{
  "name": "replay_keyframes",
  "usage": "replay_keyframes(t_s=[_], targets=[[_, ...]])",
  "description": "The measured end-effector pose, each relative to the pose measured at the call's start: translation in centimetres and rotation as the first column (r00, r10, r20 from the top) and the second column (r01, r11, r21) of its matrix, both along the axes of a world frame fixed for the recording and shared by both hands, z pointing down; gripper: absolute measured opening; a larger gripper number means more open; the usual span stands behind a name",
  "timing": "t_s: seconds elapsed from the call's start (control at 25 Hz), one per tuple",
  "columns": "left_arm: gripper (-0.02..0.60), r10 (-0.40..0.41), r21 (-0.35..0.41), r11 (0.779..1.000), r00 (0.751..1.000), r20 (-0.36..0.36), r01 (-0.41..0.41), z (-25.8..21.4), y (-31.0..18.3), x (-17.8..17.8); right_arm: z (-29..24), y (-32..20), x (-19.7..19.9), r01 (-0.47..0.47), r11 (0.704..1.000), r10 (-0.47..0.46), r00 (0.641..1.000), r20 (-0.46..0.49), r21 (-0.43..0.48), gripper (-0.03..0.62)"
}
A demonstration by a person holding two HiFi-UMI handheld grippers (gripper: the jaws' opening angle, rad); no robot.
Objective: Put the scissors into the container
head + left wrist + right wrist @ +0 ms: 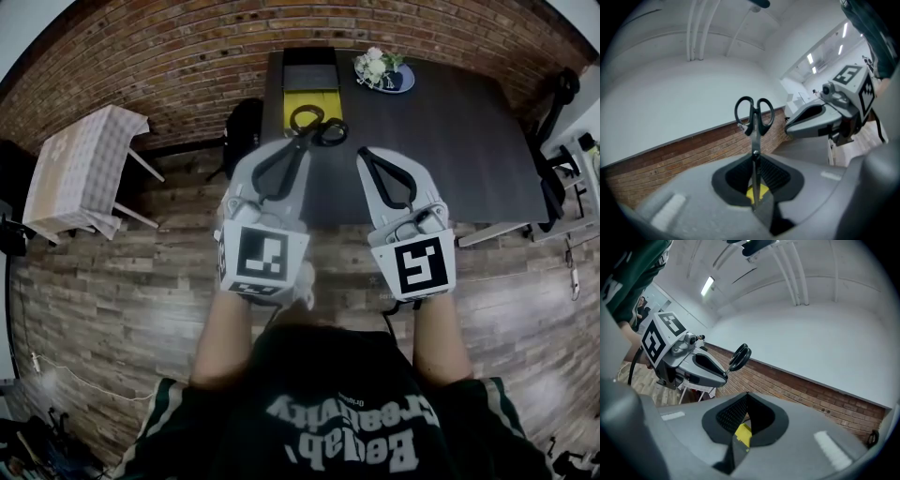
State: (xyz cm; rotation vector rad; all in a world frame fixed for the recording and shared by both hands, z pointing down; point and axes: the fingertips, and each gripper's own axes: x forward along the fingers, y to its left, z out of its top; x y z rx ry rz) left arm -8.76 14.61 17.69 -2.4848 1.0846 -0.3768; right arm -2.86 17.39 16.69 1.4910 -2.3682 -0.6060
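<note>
A pair of scissors [309,131] with black loop handles is held by its blades in my left gripper [298,150], which is shut on it, handles pointing away from me. In the left gripper view the scissors [754,117] stand up out of the closed jaws, against the wall. The container [312,97], a black box with a yellow bottom, lies on the dark table [450,141] just beyond the handles. My right gripper [367,156] is level with the left one, shut and holding nothing. The right gripper view shows its closed tips [746,397] and the scissors' handles [739,355].
A plate of white flowers [382,70] sits at the table's far edge. A small table with a checked cloth [80,169] stands at the left, a black chair [244,127] beside the table's left end, an office chair [561,94] at right. Brick wall behind, wooden floor below.
</note>
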Motion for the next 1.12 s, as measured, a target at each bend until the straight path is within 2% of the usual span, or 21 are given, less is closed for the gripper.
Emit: replay_keyframes(t_s=[0.24,1.12], targets=[[0.051,0.006,0.000,1.000,1.000,-0.002,-0.006,-0.2,-3.3,0.3,-0.3,-3.3,0.4,-0.003,1.000,0.003,1.000,0.028,-0.002,0.006],[0.051,0.083,-0.029,0.996,0.997,-0.009,-0.083,-0.6,-16.0,2.3,-0.2,-15.6,1.3,-0.049,0.998,0.049,0.999,-0.010,-0.028,0.006]])
